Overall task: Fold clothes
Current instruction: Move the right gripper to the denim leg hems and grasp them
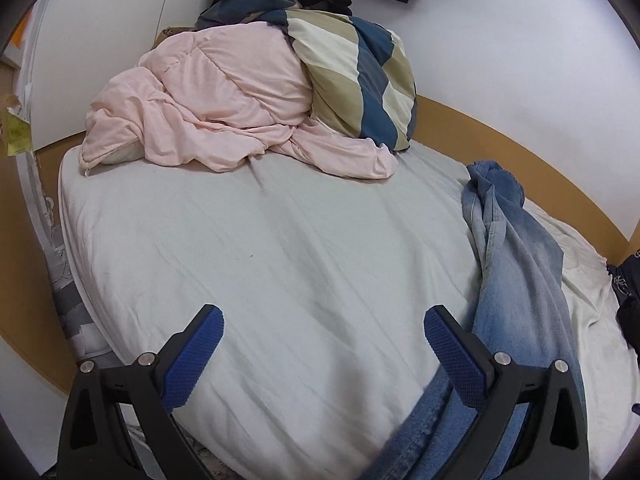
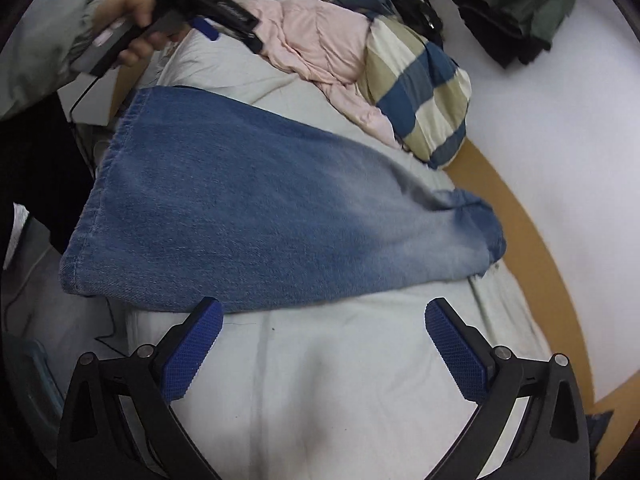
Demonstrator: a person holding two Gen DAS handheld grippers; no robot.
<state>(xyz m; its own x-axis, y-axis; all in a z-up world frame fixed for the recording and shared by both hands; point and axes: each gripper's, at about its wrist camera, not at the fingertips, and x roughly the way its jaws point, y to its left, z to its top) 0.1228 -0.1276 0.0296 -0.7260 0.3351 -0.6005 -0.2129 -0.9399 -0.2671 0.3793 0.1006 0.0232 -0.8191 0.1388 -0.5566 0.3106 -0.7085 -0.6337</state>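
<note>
We judge the fold barely begun: the jeans (image 2: 256,216) lie lengthwise across frame centre on the bed (image 2: 320,380), not yet doubled. Right hand-held gripper (image 2: 322,336) spread, empty, lower frame; left hand-held gripper (image 1: 322,338) likewise spread.

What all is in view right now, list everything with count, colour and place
jeans: one, blue fading pale, across the bed
bed sheet: one, white, over the mattress
quilt: one, pink, bunched at the far end
striped bedding: one, navy, cream and tan, beside the quilt
bed frame: one, tan wood, along the wall
dark clothes: green and black, hanging on the wall
left tongs: blue pads, open
right tongs: blue pads, open
hand: one, holding the left tongs
</note>
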